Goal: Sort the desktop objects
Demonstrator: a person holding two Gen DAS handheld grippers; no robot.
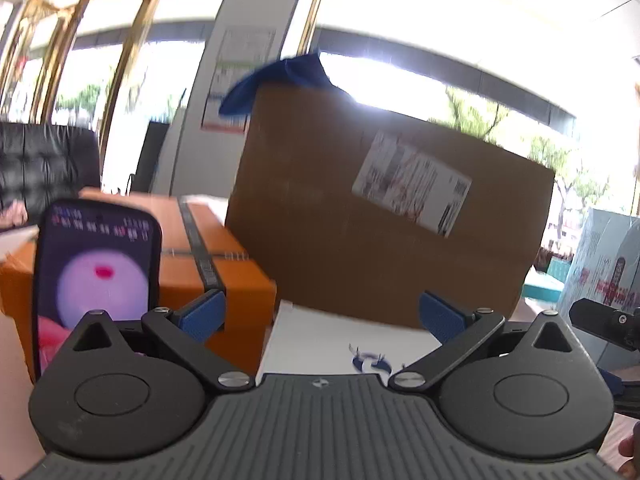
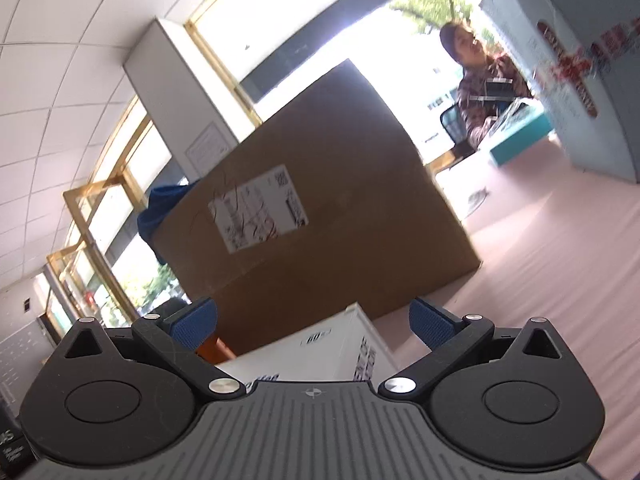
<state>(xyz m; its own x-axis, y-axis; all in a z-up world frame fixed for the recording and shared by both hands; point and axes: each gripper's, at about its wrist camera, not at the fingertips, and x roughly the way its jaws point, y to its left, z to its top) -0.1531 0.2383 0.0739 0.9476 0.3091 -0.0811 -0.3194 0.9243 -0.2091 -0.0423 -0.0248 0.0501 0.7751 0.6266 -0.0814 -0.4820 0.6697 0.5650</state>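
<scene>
Left gripper (image 1: pixel 320 316) held up over the desk, its 2 blue pads wide apart, nothing between them. Right gripper (image 2: pixel 314 326) the same: 2 blue pads spread wide, nothing held.

Straight ahead in both views, a big brown cardboard box (image 1: pixel 384 216) with a white paper label (image 1: pixel 412 188) stuck on its front. Standing on the pale pink desk top (image 2: pixel 560 272). A soft blue cloth (image 1: pixel 276 80) hanging over the top back corner of the box.

Just in front of the big box, a flat white box (image 1: pixel 340 332) with dark print, right under both grippers. Seen again from the right wrist (image 2: pixel 320 352), close below the pads. To the left, an orange box with a dark strap (image 1: pixel 208 256), touching or nearly touching the big box; hard to tell which. Beside it, a black phone with a lit screen (image 1: pixel 96 280), standing up.

Far right, a pale blue printed box (image 1: pixel 600 264). A person sitting far behind the desk.

Likely first thing to sort: the flat white box, being nearest. Probably light and stiff, with smooth sides, so maybe slippery. Best taken by 2 facing edges, near the middle. Big brown box far too wide for these pads. Blue cloth soft and floppy; pinch anywhere.
</scene>
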